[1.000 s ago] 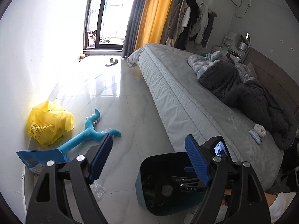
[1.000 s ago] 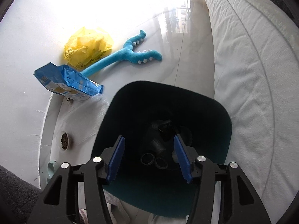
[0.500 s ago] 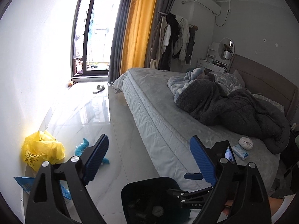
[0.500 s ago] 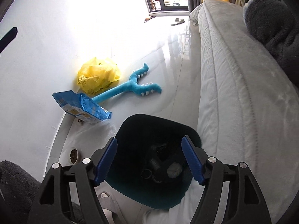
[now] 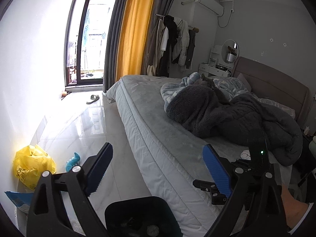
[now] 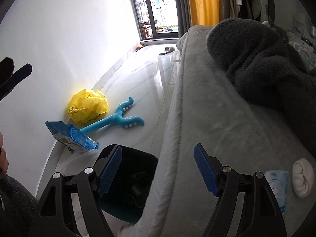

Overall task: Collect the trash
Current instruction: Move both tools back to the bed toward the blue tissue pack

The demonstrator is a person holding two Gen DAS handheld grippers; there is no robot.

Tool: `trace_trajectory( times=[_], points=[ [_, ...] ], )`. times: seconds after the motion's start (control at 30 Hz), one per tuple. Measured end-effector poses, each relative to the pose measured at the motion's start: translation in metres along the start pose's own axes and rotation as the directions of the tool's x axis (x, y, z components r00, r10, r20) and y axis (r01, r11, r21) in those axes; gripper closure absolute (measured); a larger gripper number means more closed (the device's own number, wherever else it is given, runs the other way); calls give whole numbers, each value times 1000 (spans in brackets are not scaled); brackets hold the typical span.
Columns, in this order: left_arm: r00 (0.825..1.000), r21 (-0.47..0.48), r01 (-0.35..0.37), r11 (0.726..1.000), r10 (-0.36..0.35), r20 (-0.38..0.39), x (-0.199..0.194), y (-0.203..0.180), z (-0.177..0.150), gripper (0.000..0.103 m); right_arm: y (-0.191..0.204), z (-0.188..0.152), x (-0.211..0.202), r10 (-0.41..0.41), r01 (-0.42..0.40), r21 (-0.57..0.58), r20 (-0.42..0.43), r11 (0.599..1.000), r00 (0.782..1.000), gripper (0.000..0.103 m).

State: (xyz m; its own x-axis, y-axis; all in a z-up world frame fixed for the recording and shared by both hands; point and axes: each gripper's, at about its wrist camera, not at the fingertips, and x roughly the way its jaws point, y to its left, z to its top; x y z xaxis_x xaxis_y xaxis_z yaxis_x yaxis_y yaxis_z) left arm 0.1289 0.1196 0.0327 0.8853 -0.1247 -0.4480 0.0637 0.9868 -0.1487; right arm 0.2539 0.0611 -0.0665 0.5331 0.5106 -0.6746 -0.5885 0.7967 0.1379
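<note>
The left gripper [image 5: 158, 164] and right gripper [image 6: 158, 169] both have their blue ribbed jaws opening, with nothing between them. Below them a dark teal plastic bin [image 6: 128, 185] stands on the glossy tiled floor [image 6: 150, 90] against the side of the grey bed [image 6: 217, 118], small dark scraps at its bottom. Farther along the white wall's foot lie a crumpled blue snack bag [image 6: 73, 136], a teal plush grabber toy [image 6: 118, 118] and a wrinkled yellow plastic bag [image 6: 88, 106].
</note>
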Motion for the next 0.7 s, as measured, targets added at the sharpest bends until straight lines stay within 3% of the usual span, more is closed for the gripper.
trace_trajectory(
  times=[0.23,0.7],
  points=[
    [999,29,30,999,-29,-32,20,-27,-5,9,-39,-4,-22,-64,64,-1,38,998,997,26],
    [989,-29,88,996,-90,-113,64,-65,-15,9,-129,-29,-47,-168,161,96,60,982,984,26]
  ],
)
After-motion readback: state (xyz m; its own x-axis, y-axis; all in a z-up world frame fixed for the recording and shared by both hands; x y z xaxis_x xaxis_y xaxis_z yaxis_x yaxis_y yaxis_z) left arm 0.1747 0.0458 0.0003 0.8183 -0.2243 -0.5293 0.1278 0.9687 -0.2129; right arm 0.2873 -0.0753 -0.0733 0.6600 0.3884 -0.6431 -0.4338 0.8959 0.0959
